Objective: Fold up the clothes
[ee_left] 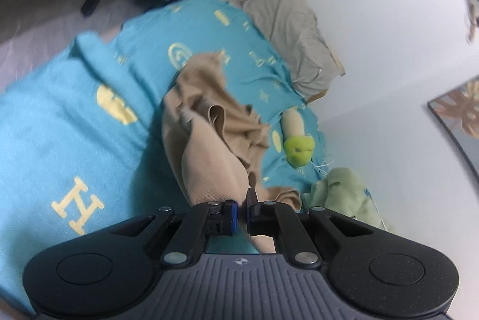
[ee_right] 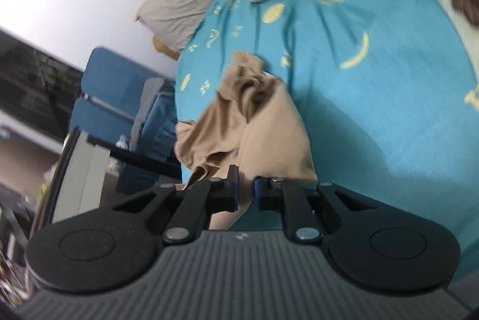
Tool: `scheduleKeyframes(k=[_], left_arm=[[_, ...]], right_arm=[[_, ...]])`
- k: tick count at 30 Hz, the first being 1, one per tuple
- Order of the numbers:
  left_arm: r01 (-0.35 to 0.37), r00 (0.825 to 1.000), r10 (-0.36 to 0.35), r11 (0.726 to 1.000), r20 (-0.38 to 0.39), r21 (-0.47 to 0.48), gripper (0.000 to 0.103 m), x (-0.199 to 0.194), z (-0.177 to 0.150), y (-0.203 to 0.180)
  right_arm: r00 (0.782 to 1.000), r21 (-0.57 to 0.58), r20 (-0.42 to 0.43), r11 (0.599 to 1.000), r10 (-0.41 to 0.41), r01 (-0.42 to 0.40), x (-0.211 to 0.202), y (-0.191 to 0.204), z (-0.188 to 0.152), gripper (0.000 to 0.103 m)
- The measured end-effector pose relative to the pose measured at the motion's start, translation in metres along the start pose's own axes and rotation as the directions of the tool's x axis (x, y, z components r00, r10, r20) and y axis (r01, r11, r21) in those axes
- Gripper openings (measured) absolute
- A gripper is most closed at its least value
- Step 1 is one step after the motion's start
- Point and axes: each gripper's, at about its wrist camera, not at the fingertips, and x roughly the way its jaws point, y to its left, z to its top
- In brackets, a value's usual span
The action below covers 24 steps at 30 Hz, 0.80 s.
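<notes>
A tan garment (ee_left: 209, 134) hangs crumpled over a bed with a turquoise blanket (ee_left: 74, 116). My left gripper (ee_left: 242, 205) is shut on an edge of the tan garment and holds it up. In the right wrist view the same tan garment (ee_right: 257, 122) hangs bunched above the blanket (ee_right: 374, 110). My right gripper (ee_right: 245, 190) is shut on another edge of it. Both views are blurred by motion.
A grey pillow (ee_left: 293, 33) lies at the head of the bed by the white wall. A plush toy with a green head (ee_left: 298, 149) and a pale green cloth (ee_left: 350, 194) lie on the blanket. A blue chair (ee_right: 110, 98) stands beside the bed.
</notes>
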Motion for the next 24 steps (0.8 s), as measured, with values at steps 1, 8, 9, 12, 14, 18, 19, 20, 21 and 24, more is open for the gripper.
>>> scheduleKeyframes(k=[1, 8, 9, 12, 14, 18, 19, 20, 21, 24], left_arm=[[0.004, 1.0, -0.004, 1.0, 0.003, 0.003, 0.006, -0.008, -0.001, -0.006], [0.029, 0.999, -0.029, 1.0, 0.015, 0.011, 0.006, -0.074, -0.025, -0.036], [0.028, 0.999, -0.028, 1.0, 0.02, 0.006, 0.006, -0.085, -0.034, -0.036], [0.018, 0.999, -0.018, 1.0, 0.039, 0.004, 0.006, -0.112, -0.059, -0.032], [0.015, 0.999, -0.015, 1.0, 0.047, -0.001, 0.006, -0.126, -0.072, -0.028], [0.006, 0.999, -0.006, 1.0, 0.05, 0.004, 0.006, -0.128, -0.073, -0.029], [-0.002, 0.999, 0.001, 1.0, 0.051, 0.006, 0.006, -0.122, -0.068, -0.031], [-0.009, 0.999, 0.009, 1.0, 0.052, 0.008, 0.006, -0.116, -0.062, -0.033], [-0.016, 0.998, 0.016, 1.0, 0.053, 0.01, 0.006, -0.109, -0.057, -0.035], [-0.053, 0.997, 0.051, 0.998, 0.064, 0.029, 0.007, -0.083, -0.037, -0.043]], right_arm=[[1.0, -0.015, -0.001, 1.0, 0.003, -0.003, -0.008, 0.005, 0.001, 0.013], [0.999, -0.068, 0.014, 0.997, 0.047, -0.046, -0.078, 0.023, -0.011, 0.013], [0.999, -0.086, 0.018, 0.995, 0.047, -0.045, -0.089, 0.024, -0.017, 0.013], [0.999, -0.129, 0.03, 0.991, 0.04, -0.036, -0.119, 0.025, -0.037, 0.013], [0.999, -0.124, 0.029, 0.992, 0.041, -0.037, -0.133, 0.021, -0.047, 0.013], [0.999, -0.115, 0.024, 0.993, 0.037, -0.034, -0.137, 0.02, -0.051, 0.013], [0.999, -0.114, 0.022, 0.993, 0.034, -0.032, -0.131, 0.021, -0.047, 0.013], [0.999, -0.112, 0.019, 0.993, 0.031, -0.029, -0.125, 0.022, -0.043, 0.013], [0.999, -0.11, 0.017, 0.994, 0.029, -0.027, -0.118, 0.024, -0.038, 0.013], [1.0, -0.106, 0.006, 0.994, 0.019, -0.018, -0.096, 0.028, -0.024, 0.013]])
